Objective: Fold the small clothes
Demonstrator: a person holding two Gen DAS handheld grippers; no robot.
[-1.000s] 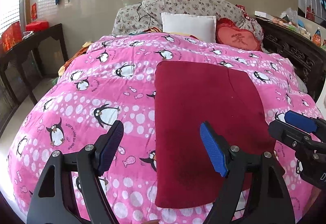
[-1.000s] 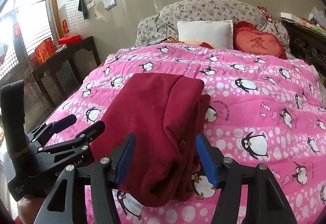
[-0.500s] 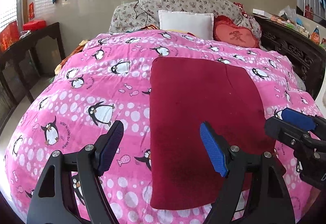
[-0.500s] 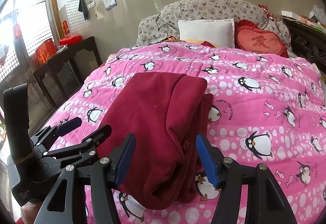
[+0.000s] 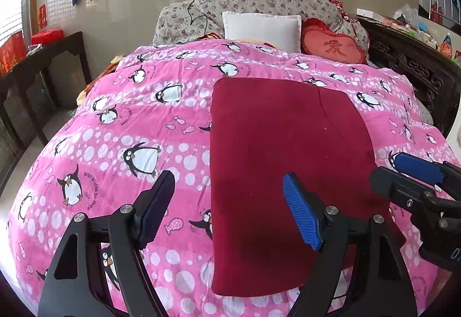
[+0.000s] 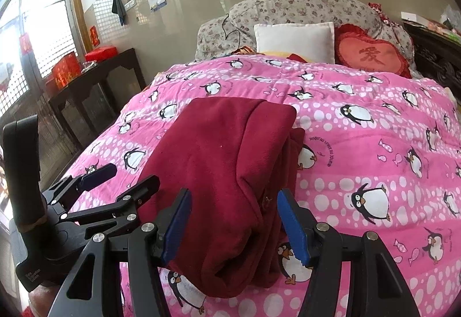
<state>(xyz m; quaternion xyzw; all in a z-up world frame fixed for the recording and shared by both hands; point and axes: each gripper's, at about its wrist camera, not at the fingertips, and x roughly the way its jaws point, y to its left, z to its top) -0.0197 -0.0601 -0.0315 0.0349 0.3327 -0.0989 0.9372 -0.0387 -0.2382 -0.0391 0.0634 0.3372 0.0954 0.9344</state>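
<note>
A dark red fleece garment (image 5: 282,161) lies folded into a long rectangle on the pink penguin quilt (image 5: 138,121). In the right wrist view the garment (image 6: 224,167) shows stacked layers along its right edge. My left gripper (image 5: 230,210) is open and empty above the garment's near left edge. My right gripper (image 6: 234,222) is open and empty, its jaws straddling the garment's near right edge. The right gripper also shows in the left wrist view (image 5: 417,173), and the left gripper in the right wrist view (image 6: 121,178).
A white pillow (image 5: 260,28), a red heart cushion (image 5: 334,44) and a floral bolster (image 5: 259,0) lie at the bed's head. A dark wooden side table (image 6: 95,89) with red boxes stands left of the bed. A carved dark headboard rail (image 5: 415,72) runs along the right.
Both grippers have drawn back and risen slightly from the garment, staying open. The garment has not moved.
</note>
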